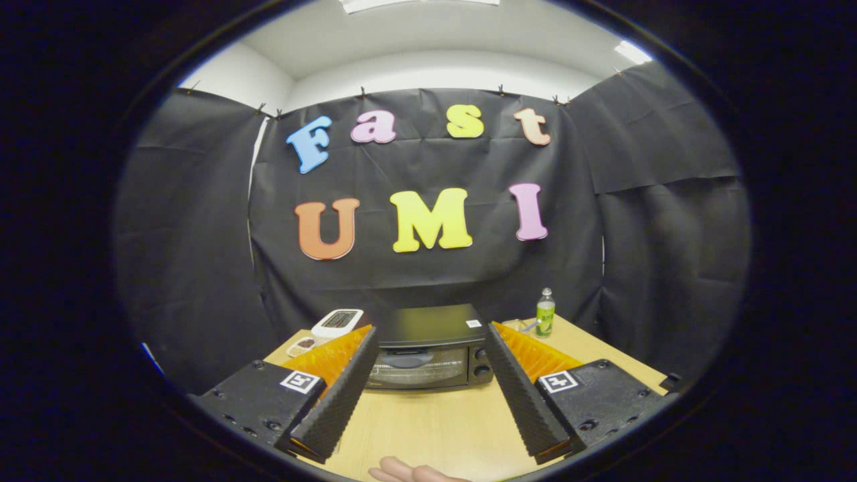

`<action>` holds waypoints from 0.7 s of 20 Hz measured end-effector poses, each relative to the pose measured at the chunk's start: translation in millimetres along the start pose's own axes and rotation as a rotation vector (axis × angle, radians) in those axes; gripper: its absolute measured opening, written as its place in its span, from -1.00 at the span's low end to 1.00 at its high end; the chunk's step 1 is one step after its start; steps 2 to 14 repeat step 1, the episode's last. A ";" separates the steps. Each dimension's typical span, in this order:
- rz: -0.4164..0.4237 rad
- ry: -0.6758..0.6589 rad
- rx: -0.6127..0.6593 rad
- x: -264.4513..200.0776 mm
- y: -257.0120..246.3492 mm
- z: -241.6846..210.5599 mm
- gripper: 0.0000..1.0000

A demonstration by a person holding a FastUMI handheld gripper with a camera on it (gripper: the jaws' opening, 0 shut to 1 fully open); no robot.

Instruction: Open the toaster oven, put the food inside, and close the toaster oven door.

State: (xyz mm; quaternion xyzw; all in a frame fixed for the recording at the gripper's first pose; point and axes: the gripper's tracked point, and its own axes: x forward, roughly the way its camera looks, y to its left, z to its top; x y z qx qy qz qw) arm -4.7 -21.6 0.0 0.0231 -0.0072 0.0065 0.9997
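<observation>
Nearest of all, part of a hand [410,472] rests on the wooden table [435,422], low between the two fingers. The gripper [429,338] hangs above the table with its fingers spread wide apart and nothing between them; neither one touches anything. Each finger carries a small square black-and-white marker near its base.

Just ahead of the fingers, framed in the gap between their tips, the toaster oven [428,348] sits on the table with its glass door shut, its handle across the top of the door and two knobs on its right side. Nothing can be made out through the glass.

Behind the left finger, beside the oven, a small dish [302,345] holds something dark, which may be the food, though it is too small to tell. Just beyond it lies a white device [338,322] with a screen. On the other side, beyond the right finger, a bottle [546,312] with a green label stands upright near the table's far corner.
</observation>
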 end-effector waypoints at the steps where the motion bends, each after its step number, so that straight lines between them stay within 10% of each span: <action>1: 0.007 -0.007 -0.005 -1.1 1.5 1.1 1.00; 14: 0.007 -0.007 -0.005 -1.1 1.5 1.1 1.00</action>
